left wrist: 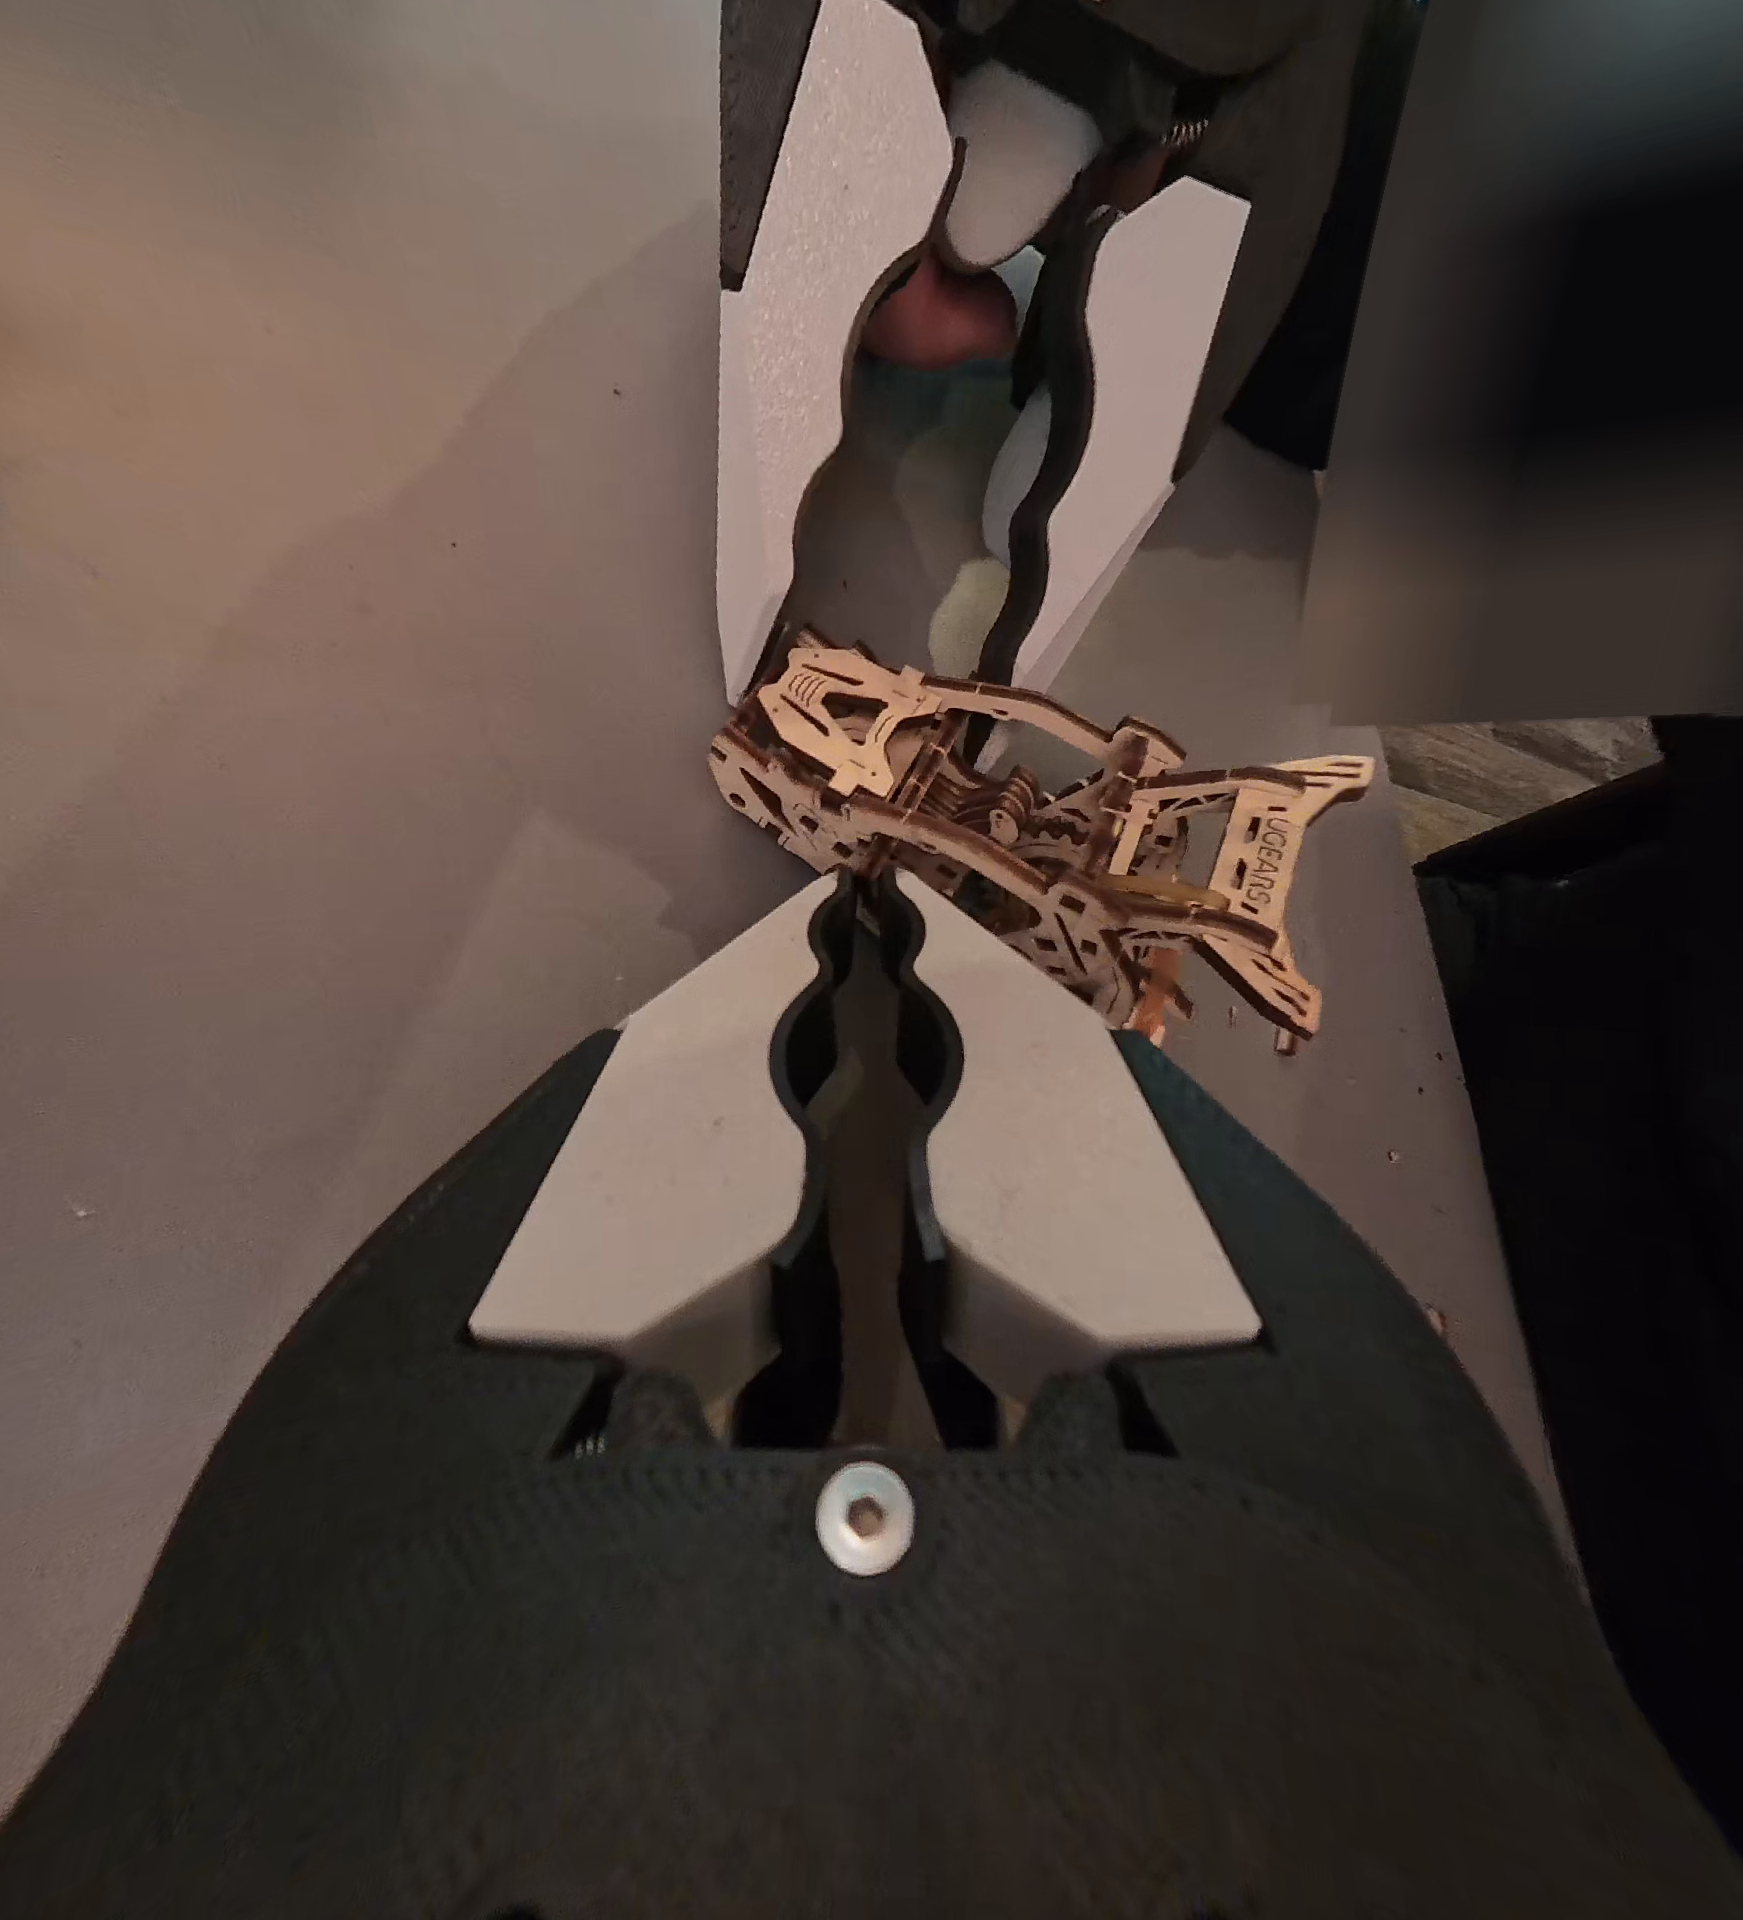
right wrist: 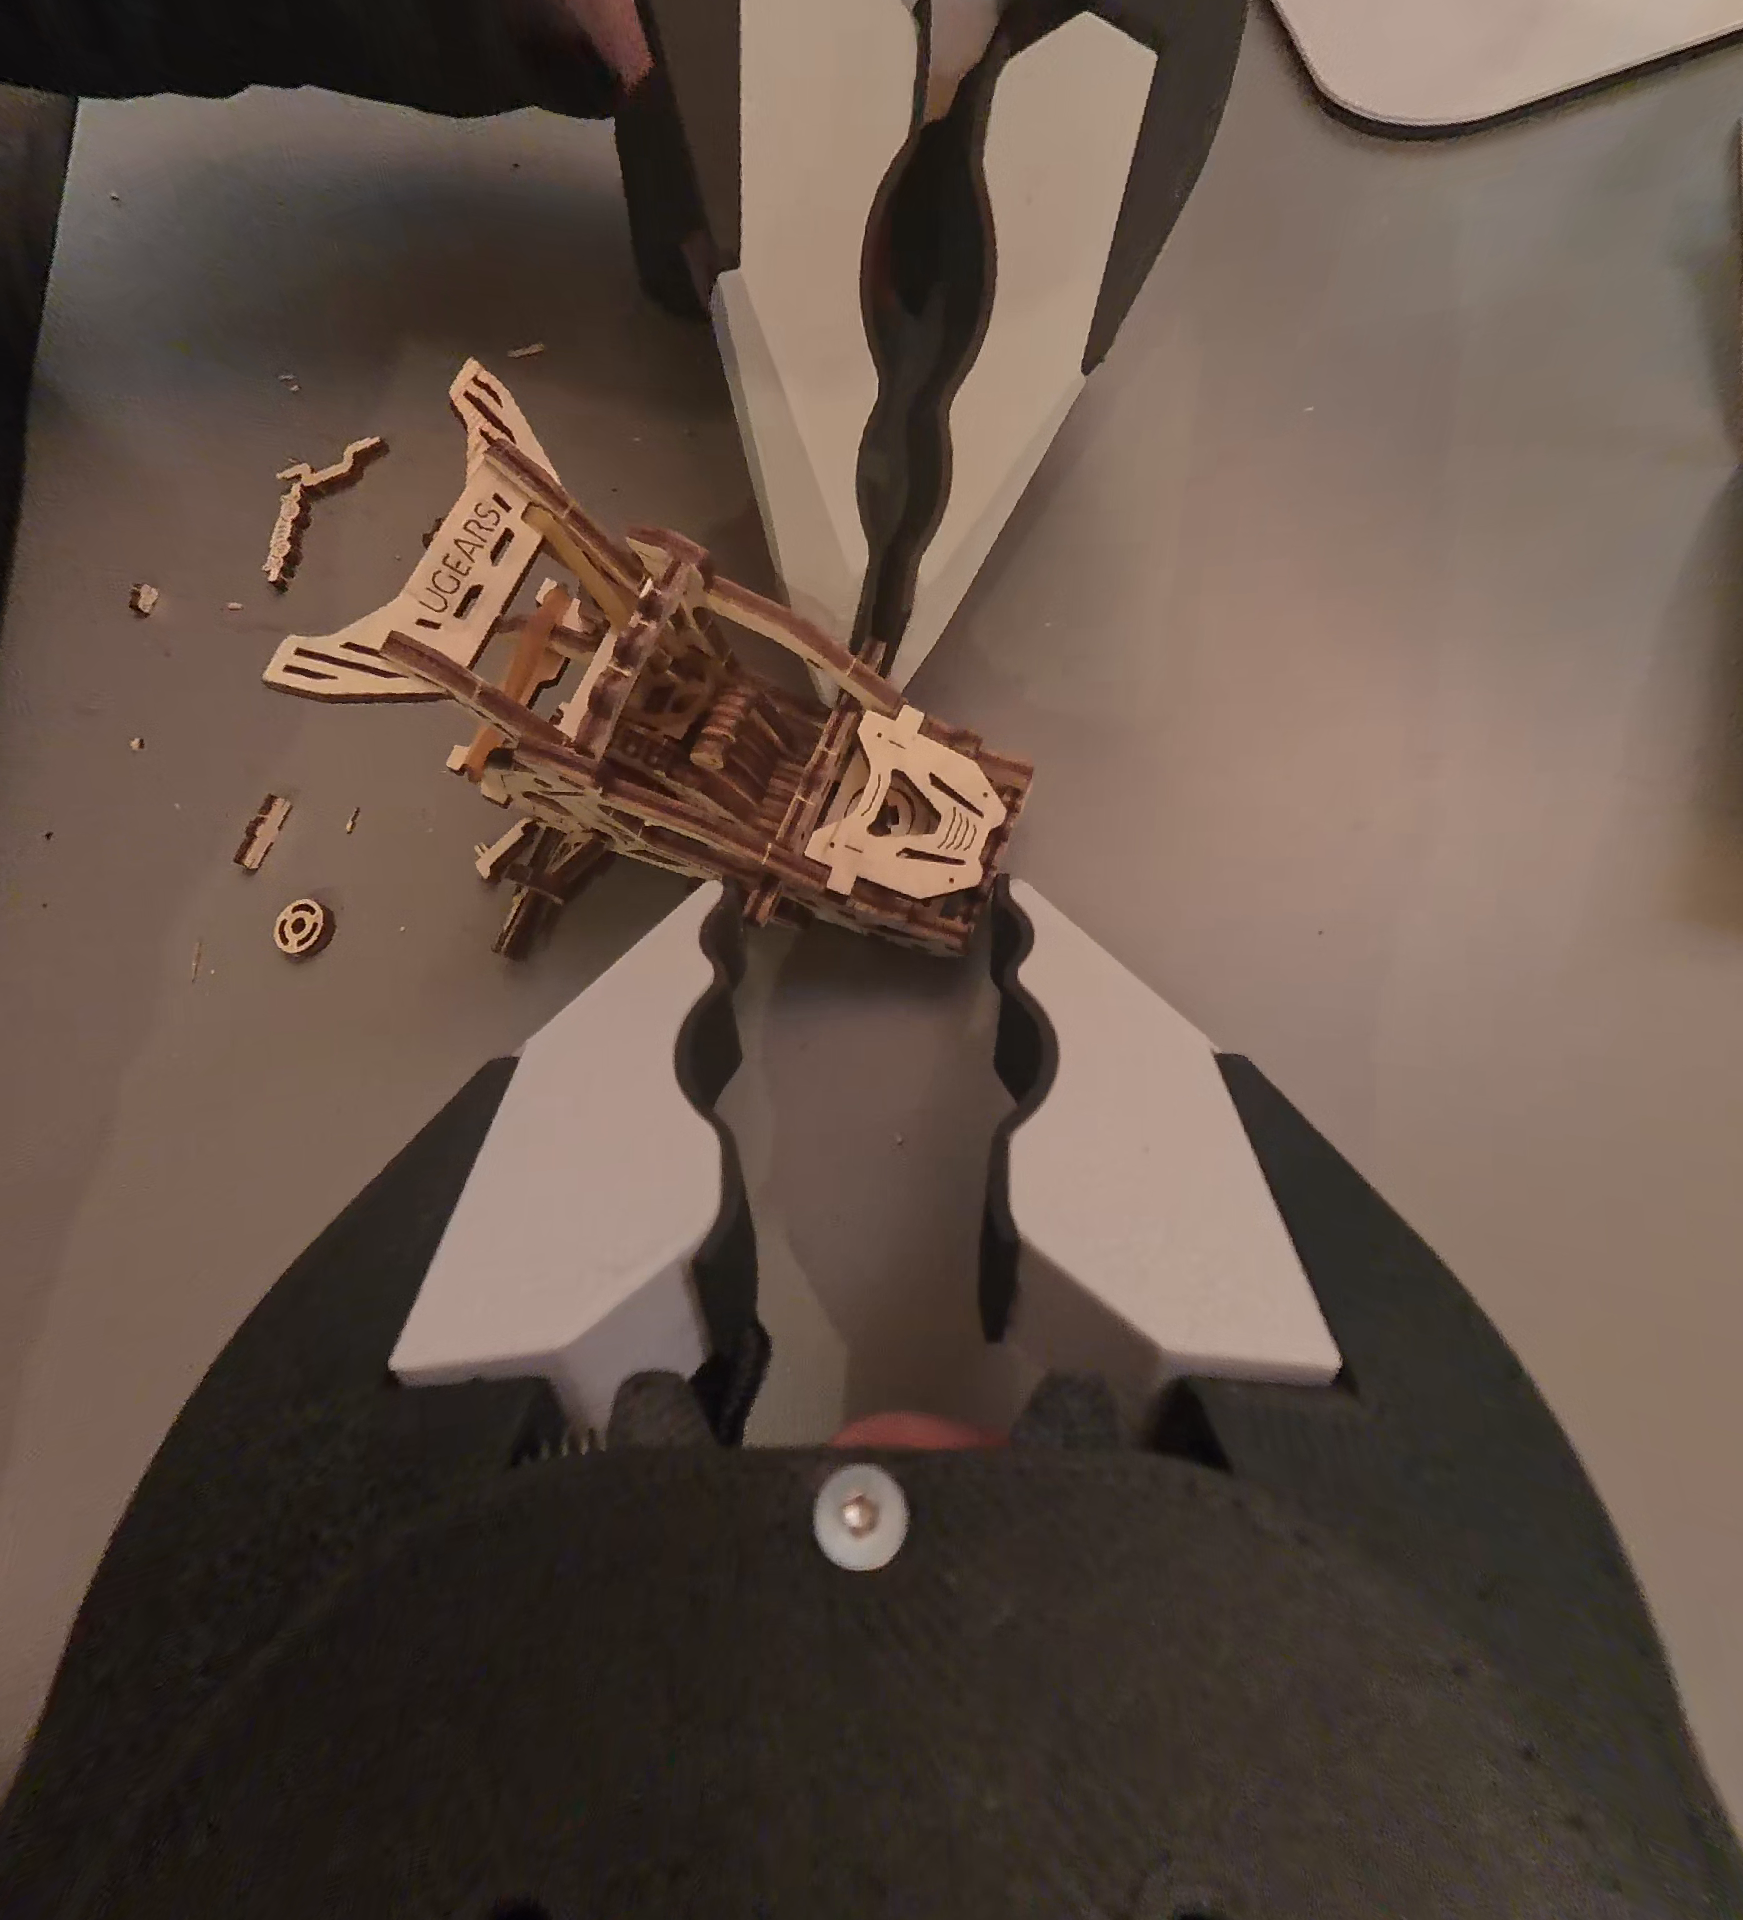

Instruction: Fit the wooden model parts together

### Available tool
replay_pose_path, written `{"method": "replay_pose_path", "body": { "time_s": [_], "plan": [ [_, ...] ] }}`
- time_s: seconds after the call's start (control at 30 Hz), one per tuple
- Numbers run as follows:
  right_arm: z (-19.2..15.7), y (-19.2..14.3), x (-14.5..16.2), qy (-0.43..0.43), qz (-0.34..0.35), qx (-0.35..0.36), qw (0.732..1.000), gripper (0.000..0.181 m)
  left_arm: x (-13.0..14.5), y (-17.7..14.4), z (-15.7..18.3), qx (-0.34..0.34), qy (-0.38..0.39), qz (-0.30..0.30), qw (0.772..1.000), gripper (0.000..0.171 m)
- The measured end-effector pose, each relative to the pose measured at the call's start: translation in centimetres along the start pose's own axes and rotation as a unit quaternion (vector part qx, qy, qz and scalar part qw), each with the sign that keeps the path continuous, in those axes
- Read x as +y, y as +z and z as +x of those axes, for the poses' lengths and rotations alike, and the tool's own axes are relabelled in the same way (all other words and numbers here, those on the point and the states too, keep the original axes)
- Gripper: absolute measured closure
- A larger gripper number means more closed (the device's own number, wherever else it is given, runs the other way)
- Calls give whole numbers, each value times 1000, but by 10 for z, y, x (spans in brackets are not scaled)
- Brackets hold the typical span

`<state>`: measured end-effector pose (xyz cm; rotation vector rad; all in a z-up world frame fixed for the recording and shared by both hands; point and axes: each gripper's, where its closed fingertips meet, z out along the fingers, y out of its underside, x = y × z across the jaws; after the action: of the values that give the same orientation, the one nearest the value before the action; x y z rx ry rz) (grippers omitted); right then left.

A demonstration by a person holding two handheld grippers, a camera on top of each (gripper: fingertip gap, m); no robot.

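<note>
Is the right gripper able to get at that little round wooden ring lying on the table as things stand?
Probably yes. The ring lies alone on bare table, left of the right gripper, with nothing over it. But that gripper's open jaws flank the wooden model's end, so it must back off first.

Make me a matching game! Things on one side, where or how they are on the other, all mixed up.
Things:
1. left tongs
2. right tongs
3. little wooden ring
4. wooden model

Places or states:
A. lying by itself on the grey table
B. pinched almost shut on a thin edge of the model
C. spread wide, one finger on each side of the model's end
D. between the two tongs

Pairs: 1-B, 2-C, 3-A, 4-D
</note>
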<state>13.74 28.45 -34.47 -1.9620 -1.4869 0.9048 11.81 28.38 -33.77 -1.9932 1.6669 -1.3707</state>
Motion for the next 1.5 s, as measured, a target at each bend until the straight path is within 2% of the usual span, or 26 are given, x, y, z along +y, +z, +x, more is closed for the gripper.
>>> {"method": "replay_pose_path", "body": {
  "time_s": [0.63,0.73,1.5],
  "plan": [
    [2,1,1,-8,-3,7,1000,134,-2,1,0,60,-111,0,992,171],
    [2,2,1,-14,-4,10,1000,129,-2,2,2,75,-128,-2,989,171],
    [7,1,2,-31,-6,18,999,134,-3,1,0,116,-204,-21,972,171]
  ]
}}
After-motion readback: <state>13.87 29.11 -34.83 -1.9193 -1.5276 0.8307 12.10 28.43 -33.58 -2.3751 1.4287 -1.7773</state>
